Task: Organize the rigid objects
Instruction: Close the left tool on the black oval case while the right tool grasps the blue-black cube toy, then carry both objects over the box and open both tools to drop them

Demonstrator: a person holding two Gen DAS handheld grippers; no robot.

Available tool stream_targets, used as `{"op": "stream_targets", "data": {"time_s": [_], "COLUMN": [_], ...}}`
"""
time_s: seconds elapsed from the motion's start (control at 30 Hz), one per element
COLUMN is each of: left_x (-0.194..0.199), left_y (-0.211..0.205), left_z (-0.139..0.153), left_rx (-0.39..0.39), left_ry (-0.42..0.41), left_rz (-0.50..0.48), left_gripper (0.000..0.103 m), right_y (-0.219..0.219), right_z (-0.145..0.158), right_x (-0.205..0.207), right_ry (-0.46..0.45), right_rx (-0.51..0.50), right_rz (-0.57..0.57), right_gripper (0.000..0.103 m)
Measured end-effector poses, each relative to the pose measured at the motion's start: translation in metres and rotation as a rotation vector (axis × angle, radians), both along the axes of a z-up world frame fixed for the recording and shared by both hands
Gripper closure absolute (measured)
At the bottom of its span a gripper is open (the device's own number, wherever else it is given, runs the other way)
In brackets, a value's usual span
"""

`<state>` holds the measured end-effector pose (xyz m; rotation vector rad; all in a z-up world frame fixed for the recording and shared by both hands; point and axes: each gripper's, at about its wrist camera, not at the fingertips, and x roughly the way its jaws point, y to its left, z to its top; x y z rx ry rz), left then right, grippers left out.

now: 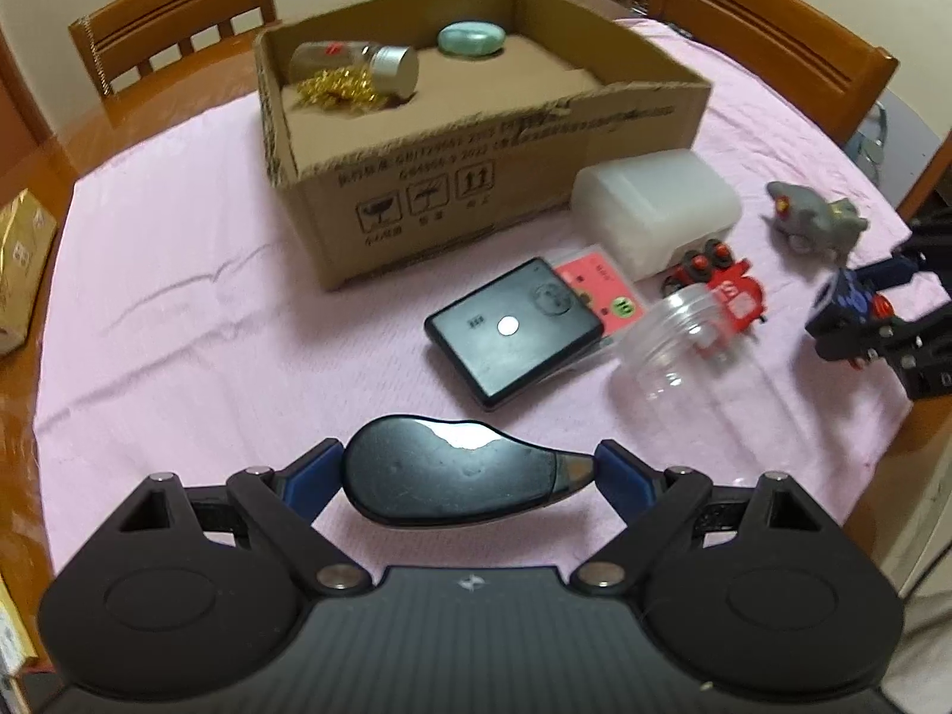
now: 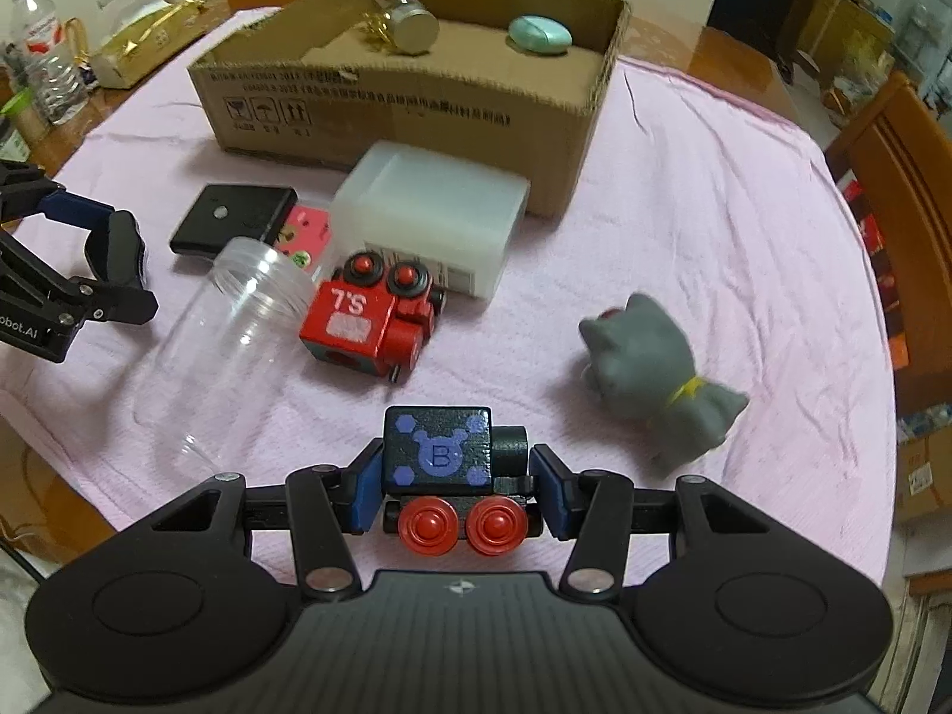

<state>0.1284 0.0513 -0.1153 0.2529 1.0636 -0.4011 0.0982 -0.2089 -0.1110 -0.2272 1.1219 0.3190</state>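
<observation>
Two loads gripped: left tool (image 1: 470,464) pinching glossy black teardrop case (image 1: 452,476) by its tapered ends, likely to slip; right tool (image 2: 455,476) clamped on dark toy train (image 2: 455,464), wheels may roll loose before cardboard box (image 2: 381,113) at upper centre

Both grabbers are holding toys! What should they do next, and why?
Probably carry one over to the cardboard box and drop it in. The right gripper is shut on the black toy train, the left gripper on a glossy black teardrop-shaped object. The box already holds a jar and a green oval case.
</observation>
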Motion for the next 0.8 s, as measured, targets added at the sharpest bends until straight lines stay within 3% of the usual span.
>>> {"op": "stream_targets", "data": {"time_s": [0.4, 0.8], "left_x": [0.007, 0.05], "left_y": [-0.01, -0.029], "left_z": [0.061, 0.099], "left_rx": [-0.027, -0.027], "left_ry": [-0.061, -0.186], "left_rz": [-0.073, -0.084], "left_gripper": [0.014, 0.013], "right_y": [-0.004, 0.009], "right_z": [0.054, 0.099], "right_x": [0.018, 0.06], "right_ry": [-0.046, -0.15], "right_rx": [0.047, 0.067], "right_rz": [0.102, 0.211], "right_gripper": [0.047, 0.047]}}
